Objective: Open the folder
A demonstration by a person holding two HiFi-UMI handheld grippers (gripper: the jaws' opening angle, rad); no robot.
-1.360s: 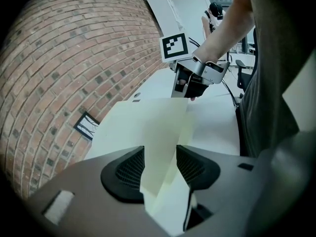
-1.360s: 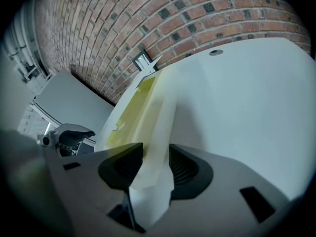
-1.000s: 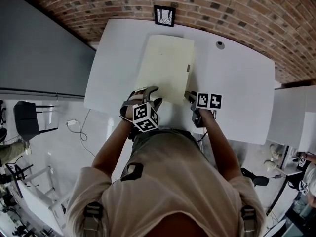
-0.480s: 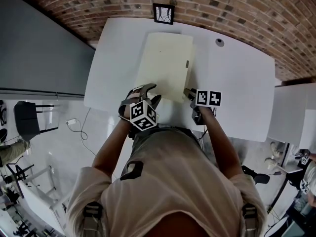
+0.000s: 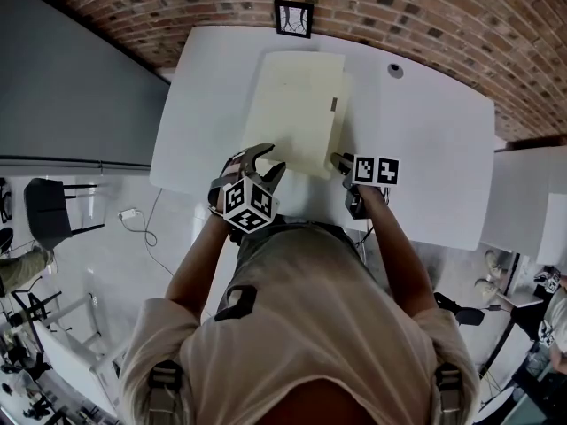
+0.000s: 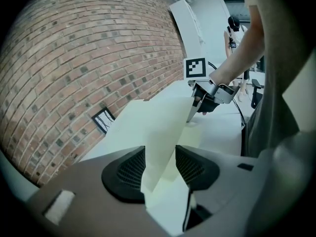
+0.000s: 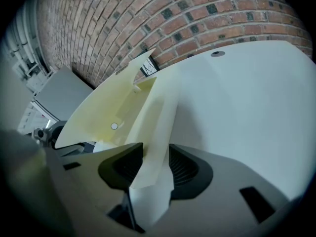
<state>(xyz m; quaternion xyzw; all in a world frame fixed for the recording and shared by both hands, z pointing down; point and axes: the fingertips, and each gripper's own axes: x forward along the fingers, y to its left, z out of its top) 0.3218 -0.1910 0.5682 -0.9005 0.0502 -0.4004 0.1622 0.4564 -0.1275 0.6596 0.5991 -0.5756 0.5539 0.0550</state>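
A pale yellow folder (image 5: 297,113) lies on the white table (image 5: 425,149). My left gripper (image 5: 266,155) is at its near left corner. In the left gripper view my left gripper (image 6: 160,162) is shut on a sheet of the folder (image 6: 148,127), which fills the gap between the pads; the jaws have just closed slightly further. My right gripper (image 5: 339,161) is at the near right corner. In the right gripper view my right gripper (image 7: 155,164) is shut on a flap of the folder (image 7: 113,112), whose cover stands raised to the left and shows a round snap (image 7: 114,126).
A small framed picture (image 5: 294,18) leans on the brick wall at the table's far edge. A round cable hole (image 5: 395,71) sits to the right of the folder. A grey cabinet (image 5: 71,87) stands left of the table, and more white desks (image 5: 527,211) to the right.
The left gripper has rolled and shifted slightly left at the folder's corner. A wider strip of the lower layer shows along the folder's right edge. The right gripper has kept still.
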